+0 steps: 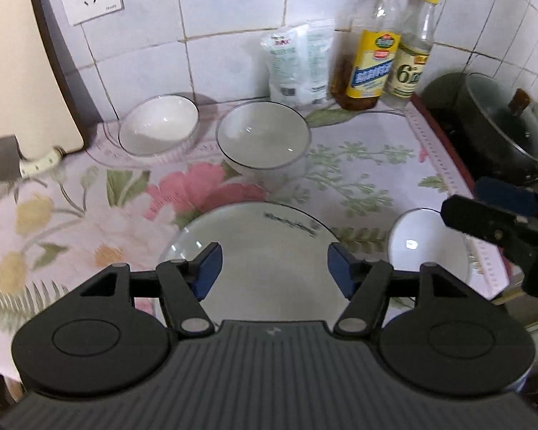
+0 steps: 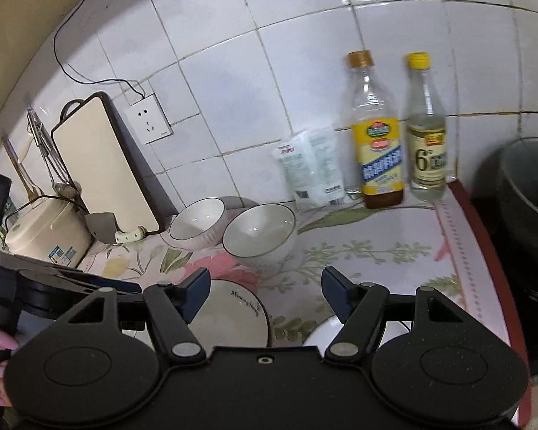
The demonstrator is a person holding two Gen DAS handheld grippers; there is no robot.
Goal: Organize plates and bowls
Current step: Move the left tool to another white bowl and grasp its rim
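A white plate (image 1: 272, 251) with a dark rim and lettering lies on the floral cloth, right under my open, empty left gripper (image 1: 274, 268). A small white bowl (image 1: 419, 243) sits to its right. Two larger white bowls stand further back: a ribbed one (image 1: 159, 123) at left and a dark-rimmed one (image 1: 263, 136) beside it. My right gripper (image 2: 265, 292) is open and empty, hovering above the plate (image 2: 233, 319) and the small bowl (image 2: 322, 333). The back bowls show in the right wrist view too, the ribbed one (image 2: 197, 220) and the dark-rimmed one (image 2: 260, 233).
Two bottles (image 1: 371, 53) (image 1: 410, 53) and a white bag (image 1: 297, 64) stand against the tiled wall. A dark pot (image 1: 502, 125) sits on the stove at right. A cutting board (image 2: 104, 165), rice cooker (image 2: 46, 229) and hanging utensils stand at left.
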